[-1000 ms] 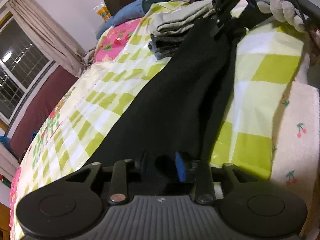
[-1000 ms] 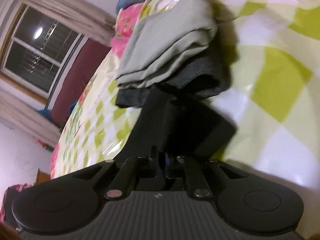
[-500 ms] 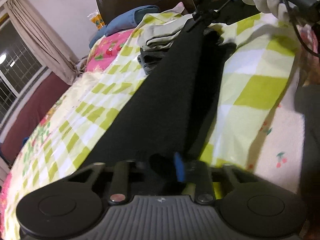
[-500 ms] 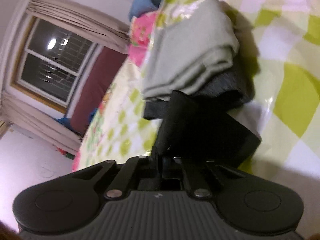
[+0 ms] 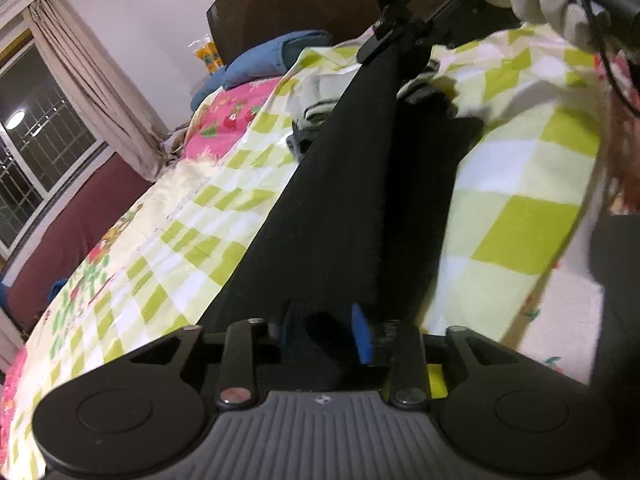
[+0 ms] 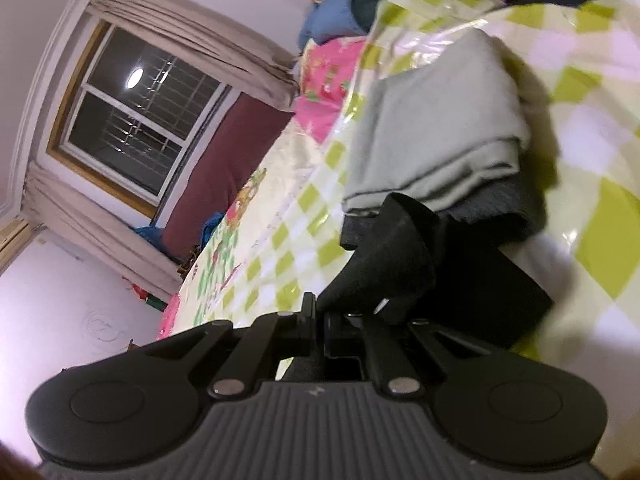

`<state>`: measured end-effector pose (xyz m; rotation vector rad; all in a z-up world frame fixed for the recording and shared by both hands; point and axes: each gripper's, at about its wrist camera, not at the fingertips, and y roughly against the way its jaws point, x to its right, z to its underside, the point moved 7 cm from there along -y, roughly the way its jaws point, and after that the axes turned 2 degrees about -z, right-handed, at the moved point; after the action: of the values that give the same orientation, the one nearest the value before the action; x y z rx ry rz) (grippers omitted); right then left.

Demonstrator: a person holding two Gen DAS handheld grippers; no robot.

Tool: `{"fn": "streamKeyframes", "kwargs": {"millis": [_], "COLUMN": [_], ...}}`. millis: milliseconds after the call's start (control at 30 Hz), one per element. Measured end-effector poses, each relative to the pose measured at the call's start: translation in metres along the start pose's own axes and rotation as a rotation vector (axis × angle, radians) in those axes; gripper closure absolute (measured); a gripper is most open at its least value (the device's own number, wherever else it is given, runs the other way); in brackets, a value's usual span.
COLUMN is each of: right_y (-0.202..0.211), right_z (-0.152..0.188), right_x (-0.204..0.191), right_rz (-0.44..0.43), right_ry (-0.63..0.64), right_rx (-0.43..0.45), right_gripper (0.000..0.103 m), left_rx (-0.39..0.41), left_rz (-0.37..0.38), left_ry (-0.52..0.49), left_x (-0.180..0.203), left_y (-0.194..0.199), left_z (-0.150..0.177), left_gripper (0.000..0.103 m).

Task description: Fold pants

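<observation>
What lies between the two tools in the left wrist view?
A taut span of the black fabric pants, running from the left tool up to the right tool, above the green checked bedcover.

Black pants on a green-and-white checked sheet

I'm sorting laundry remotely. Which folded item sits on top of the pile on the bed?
On the bed's green-checked cover, find the small stack beyond the stretched black pants. Its top item is the pale grey-green folded garment, lighter than the dark charcoal piece beneath it.
</observation>
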<state>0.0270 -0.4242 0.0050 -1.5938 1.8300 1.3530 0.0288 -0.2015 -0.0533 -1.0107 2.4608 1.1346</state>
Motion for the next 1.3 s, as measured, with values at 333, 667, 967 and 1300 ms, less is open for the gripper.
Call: {"fn": "streamKeyframes", "kwargs": {"millis": [333,667,967,1300], "right_y": [-0.014,-0.017,-0.001,-0.012], "right_z": [0.036,0.021,-0.006,0.011], "right_x": [0.079,0.074,0.025,0.087], "right_rz": [0.152,0.203,0.015,0.204], "right_ry": [-0.102,-0.055,0.01,-0.085], "right_rx": [-0.066,-0.01,0.116,0.021], "right_gripper": [0.094,0.096,0.098,0.094], "left_rx": [-0.091,-0.092,-0.082,-0.09], "left_rz": [0.116,0.112,0.108,0.113], "left_ry": [-0.012,-0.021,-0.018,-0.014], "left_x": [0.02,0.021,0.019,0.019], "left_y": [-0.009,-0.009,-0.007,-0.009], "left_z": [0.021,0.02,0.018,0.02], "left_gripper": [0.074,0.073,0.071,0.071]}}
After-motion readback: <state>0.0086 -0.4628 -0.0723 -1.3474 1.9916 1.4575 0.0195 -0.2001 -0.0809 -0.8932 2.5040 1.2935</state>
